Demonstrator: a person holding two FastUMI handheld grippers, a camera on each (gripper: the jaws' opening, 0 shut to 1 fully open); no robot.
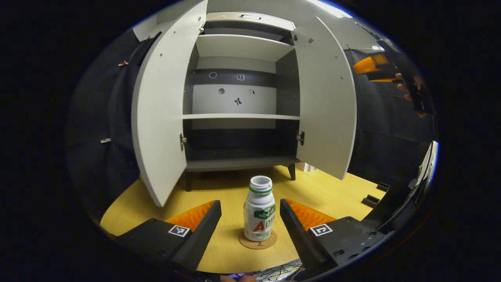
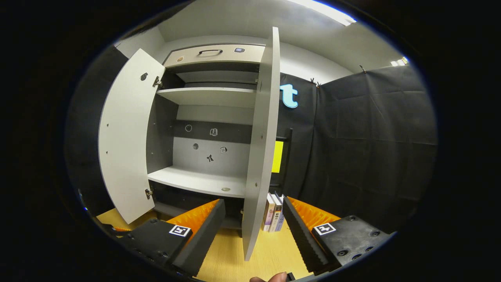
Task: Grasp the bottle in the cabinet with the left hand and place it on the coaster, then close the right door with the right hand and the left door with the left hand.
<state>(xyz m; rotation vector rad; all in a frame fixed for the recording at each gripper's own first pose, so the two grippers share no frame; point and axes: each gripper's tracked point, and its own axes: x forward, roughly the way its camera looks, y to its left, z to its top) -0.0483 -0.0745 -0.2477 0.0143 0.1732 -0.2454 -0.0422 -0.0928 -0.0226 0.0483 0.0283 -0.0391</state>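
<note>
In the left gripper view we see the bottle (image 1: 259, 209) standing upright on the round coaster (image 1: 258, 241), which lies on the yellow counter (image 1: 336, 188) in front of the cabinet (image 1: 238, 102). The bottle is white with a green band under its open neck and a printed label on its side. Our left gripper (image 1: 250, 213) sits low and near, with its jaws apart: one finger stands to the left of the bottle and the other to the right, and a clear gap shows on each side, so neither touches it. Beyond the bottle both cabinet doors stand open, the left door (image 1: 158, 113) swung out toward us on the left and the right door (image 1: 327, 102) swung out on the right, and between them we see bare shelves and a dark back panel with a few small marks. At the far right edge of this view a hand (image 1: 409, 88) holds the other gripper up high against the black booth wall. In the right gripper view our right gripper (image 2: 253, 223) has its jaws apart as well, and the right door (image 2: 261, 145) appears edge-on straight ahead, its lower near edge lying in line with the gap between the fingers; we cannot tell whether either finger touches it. The left door (image 2: 125, 141) hangs open farther left. Just right of the door's edge a few books (image 2: 274, 217) stand upright on the counter.
</note>
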